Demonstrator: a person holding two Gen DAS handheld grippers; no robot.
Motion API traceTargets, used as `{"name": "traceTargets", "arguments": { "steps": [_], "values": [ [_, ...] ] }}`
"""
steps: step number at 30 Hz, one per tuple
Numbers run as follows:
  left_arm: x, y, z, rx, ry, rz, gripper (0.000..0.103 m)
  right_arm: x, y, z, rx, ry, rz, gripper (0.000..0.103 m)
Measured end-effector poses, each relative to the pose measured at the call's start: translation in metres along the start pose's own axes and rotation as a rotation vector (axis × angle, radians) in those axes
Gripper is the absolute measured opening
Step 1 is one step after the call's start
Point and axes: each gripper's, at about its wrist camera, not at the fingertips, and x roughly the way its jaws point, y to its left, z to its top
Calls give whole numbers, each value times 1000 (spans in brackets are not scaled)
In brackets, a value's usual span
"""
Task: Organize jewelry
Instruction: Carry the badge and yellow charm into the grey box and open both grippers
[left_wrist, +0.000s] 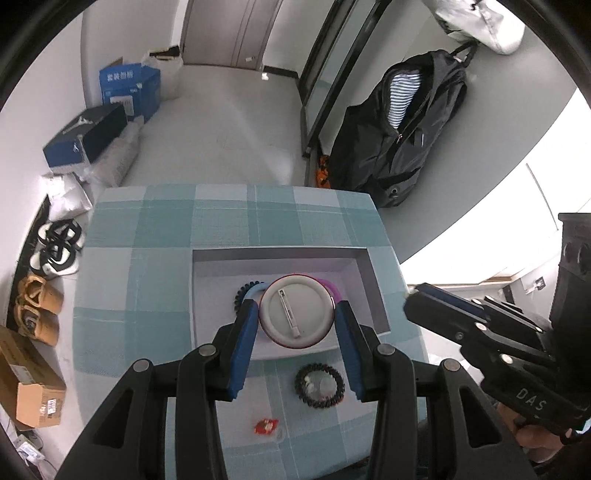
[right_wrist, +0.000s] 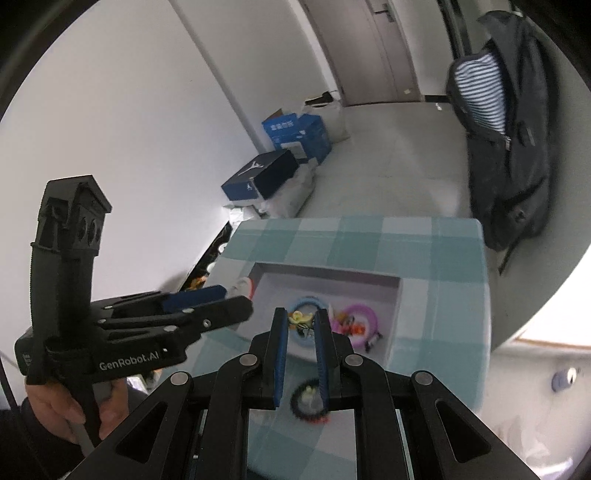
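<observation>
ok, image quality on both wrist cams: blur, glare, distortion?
Left wrist: mostly sharp, round white pin badge crisp, window at right blown out, fisheye bends the room. Right wrist: softer, black beaded bracelet smeared, striped backpack blurred, window glare lower right.

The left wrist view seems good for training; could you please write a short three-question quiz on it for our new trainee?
1. True or false: the round badge lies loose on the checked cloth.
2. Where is the black beaded bracelet? A: inside the white tray. B: on the cloth, outside the tray. C: in the right gripper.
3. Fill in: the right gripper, at the right edge of the view, holds ____.

Key
1. False: the left gripper grips the badge between its blue pads.
2. B.
3. Nothing; its jaws are shut and empty.
</observation>
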Motion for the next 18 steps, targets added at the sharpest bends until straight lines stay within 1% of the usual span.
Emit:
{"name": "traceTargets", "arguments": {
  "steps": [4,8,15,18],
  "values": [
    [15,12,5,-43,32,-41,37,22,-3,5,0,47,-2,13],
    [28,20,9,-72,71,-69,37,39,-12,6,10,71,-3,13],
    [38,26,12,-97,99,-102,37,58,-23,8,55,97,14,14],
    [43,25,14,-92,106,-106,37,61,-24,10,65,97,14,14]
  ]
}}
